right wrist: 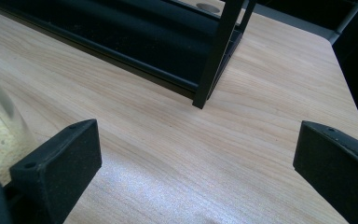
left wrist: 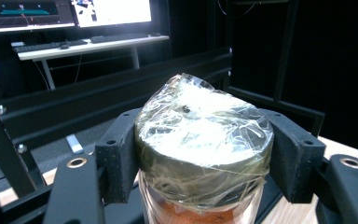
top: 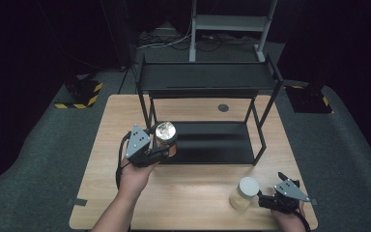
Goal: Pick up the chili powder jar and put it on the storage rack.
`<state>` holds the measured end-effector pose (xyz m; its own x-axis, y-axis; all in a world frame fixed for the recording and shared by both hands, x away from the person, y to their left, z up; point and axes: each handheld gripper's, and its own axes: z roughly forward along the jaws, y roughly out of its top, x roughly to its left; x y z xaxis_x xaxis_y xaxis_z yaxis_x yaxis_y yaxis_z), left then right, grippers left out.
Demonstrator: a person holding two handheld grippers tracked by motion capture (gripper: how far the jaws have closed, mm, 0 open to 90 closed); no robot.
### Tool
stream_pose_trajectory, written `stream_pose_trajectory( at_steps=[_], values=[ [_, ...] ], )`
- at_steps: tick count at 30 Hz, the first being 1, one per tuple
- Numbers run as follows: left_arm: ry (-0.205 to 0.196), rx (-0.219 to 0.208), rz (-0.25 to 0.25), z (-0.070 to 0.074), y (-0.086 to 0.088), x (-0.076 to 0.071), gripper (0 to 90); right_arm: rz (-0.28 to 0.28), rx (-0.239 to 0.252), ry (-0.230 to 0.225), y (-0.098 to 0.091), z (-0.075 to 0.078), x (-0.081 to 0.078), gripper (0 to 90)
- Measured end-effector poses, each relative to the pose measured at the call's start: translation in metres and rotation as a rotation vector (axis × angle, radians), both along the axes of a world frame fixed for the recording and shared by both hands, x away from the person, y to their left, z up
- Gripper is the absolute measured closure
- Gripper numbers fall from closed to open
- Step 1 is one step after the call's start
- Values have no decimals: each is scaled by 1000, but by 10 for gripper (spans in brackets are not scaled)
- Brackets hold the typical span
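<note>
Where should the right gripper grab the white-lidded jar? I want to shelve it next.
Likely by its round lid, level from the right: the jar stands upright just left of the right gripper, whose jaws are open and empty, and nothing stands between them.

Two jars are showing: one foil-wrapped jar (top: pixel 166 137) and one white-lidded jar (top: pixel 244 193). One black two-tier rack (top: pixel 207 82) is standing on one wooden table (top: pixel 193 193). Two grippers are working: left gripper (top: pixel 166 151), right gripper (top: pixel 265 197).

The jar (left wrist: pixel 203 158) holds reddish-brown contents under a lid wrapped in clear, glinting film, and the second jar (top: pixel 244 193) has a white lid over pale yellow grains. The shelf rack (top: pixel 207 82) is black, the tabletop (top: pixel 198 193) light wood-grain, and the floor blocks (top: pixel 79 94) striped yellow and black.
</note>
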<state>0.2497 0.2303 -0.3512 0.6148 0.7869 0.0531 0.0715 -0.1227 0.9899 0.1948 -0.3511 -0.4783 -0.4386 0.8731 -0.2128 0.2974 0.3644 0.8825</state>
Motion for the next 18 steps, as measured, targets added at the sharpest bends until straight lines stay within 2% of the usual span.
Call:
stream_pose_trajectory(
  at_steps=[18],
  values=[
    [-49,-24,-6,39,-11,18,347,-1,3,0,0,0,0,3]
  ],
)
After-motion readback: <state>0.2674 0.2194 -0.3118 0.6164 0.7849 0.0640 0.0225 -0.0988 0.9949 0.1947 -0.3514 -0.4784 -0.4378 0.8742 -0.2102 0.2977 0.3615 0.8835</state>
